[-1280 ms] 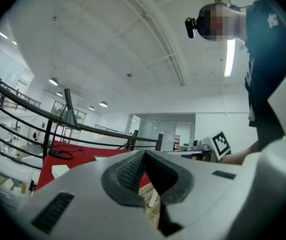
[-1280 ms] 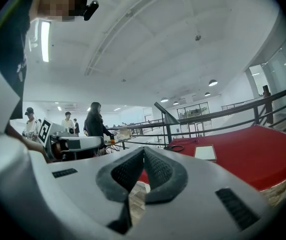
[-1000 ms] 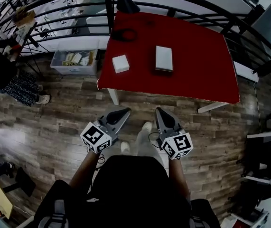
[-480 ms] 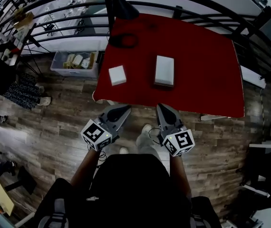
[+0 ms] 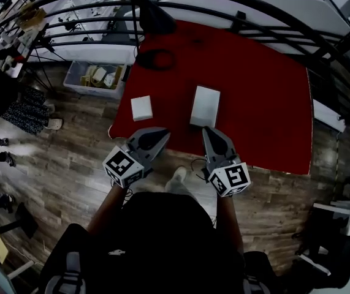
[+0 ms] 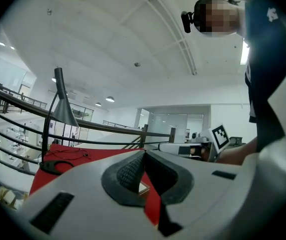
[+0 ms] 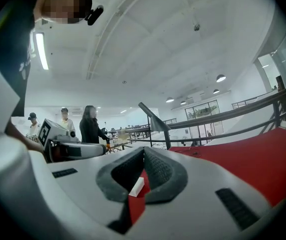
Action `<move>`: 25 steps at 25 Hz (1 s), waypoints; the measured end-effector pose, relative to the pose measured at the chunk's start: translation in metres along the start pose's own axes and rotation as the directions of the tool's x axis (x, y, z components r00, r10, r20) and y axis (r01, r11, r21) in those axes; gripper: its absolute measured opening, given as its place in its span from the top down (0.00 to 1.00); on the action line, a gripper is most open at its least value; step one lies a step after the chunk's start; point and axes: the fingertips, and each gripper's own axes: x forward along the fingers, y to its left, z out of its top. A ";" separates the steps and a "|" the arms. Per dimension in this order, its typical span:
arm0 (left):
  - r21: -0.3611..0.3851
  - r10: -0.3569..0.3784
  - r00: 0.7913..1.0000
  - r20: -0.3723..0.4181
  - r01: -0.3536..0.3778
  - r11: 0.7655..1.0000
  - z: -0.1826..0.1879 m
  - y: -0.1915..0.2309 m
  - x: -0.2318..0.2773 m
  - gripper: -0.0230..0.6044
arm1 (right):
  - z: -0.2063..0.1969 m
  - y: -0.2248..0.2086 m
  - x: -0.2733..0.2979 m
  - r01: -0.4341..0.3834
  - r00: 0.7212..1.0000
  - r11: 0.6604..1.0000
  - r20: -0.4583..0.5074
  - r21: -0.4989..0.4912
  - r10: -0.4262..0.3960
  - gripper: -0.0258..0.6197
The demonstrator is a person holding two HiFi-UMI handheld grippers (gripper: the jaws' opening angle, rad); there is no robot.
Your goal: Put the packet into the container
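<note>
One red table filled the upper middle of the head view, standing on a wooden floor and in front of a dark railing. On the floor at the upper left stood a grey bin with small things in it. A black lamp stood on the table's far left corner. Below the table's near edge the left gripper and the right gripper pointed up the frame, both with the jaws pressed together and nothing between them. Two white things lay on the near part of the table, well apart: a larger rectangle just above the right gripper's tip, and a smaller square near the left edge, above the left gripper. Which one was the packet and which the container, I could not tell.
</note>
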 end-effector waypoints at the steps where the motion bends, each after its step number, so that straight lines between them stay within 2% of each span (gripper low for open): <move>1: 0.002 0.008 1.000 -0.004 -0.008 1.000 -0.001 0.003 0.005 0.95 | 0.000 -0.006 0.003 -0.006 1.000 1.000 -0.002 0.000 0.006 0.93; 6: 0.007 0.061 0.998 -0.009 -0.061 0.998 0.001 0.019 0.026 0.95 | 0.001 -0.032 0.012 -0.039 0.999 0.999 -0.016 0.005 0.039 0.93; 19: -0.022 0.087 0.995 -0.047 -0.089 0.996 -0.008 0.043 0.036 0.95 | -0.010 -0.043 0.046 -0.079 0.996 0.996 -0.041 0.030 0.081 0.93; 25: -0.111 0.071 0.996 -0.046 -0.076 0.991 -0.009 0.069 0.036 0.95 | -0.013 -0.042 0.060 -0.053 0.996 0.998 -0.064 0.030 0.055 0.93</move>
